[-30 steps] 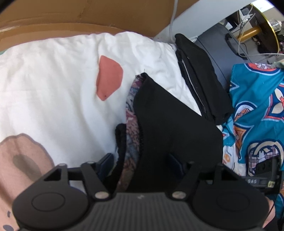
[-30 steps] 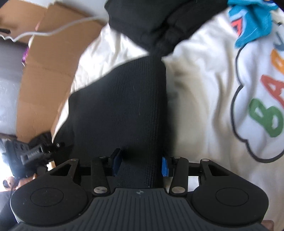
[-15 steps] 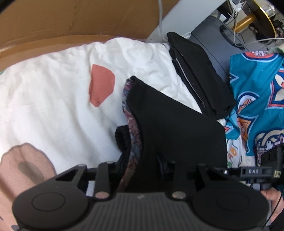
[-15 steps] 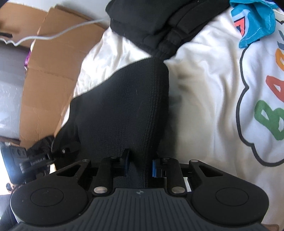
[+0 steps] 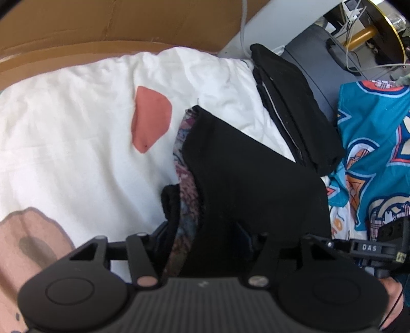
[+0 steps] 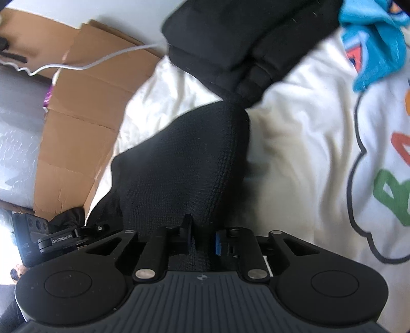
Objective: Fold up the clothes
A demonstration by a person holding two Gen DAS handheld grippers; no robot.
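Black garment [image 5: 246, 179]: lies on the white printed bed cover [image 5: 77, 143], bunched and lifted at the near edge where both grippers meet it; a patterned inner layer [image 5: 188, 184] shows along its left edge in the left wrist view
Left gripper [image 5: 205, 235]: fingers [image 5: 160, 233] stand apart and are opening; the garment's near edge sits between them, black cloth and patterned layer together; the right finger is mostly buried in dark cloth, so I cannot tell whether the pads press
Right gripper [image 6: 202, 238]: fingers [image 6: 188, 228] are drawn close together and clamped on a narrow fold of the garment's knit cloth; the blue pad on the right finger touches the cloth
Long axis: in the left wrist view the garment runs from the near fingers away to a far tip, leaning slightly left; in the right wrist view it rises from the fingers to a rounded far end just below the folded dark clothes
Counts: one black garment in the fingers; one stack of folded dark clothes [image 5: 294, 102] far right of it; one teal printed garment [image 5: 371, 153] at the right; two grippers
Surroundings: brown cardboard [image 5: 115, 23] beyond the bed cover's far edge; a white cable [image 6: 84, 65] across the cardboard in the right wrist view
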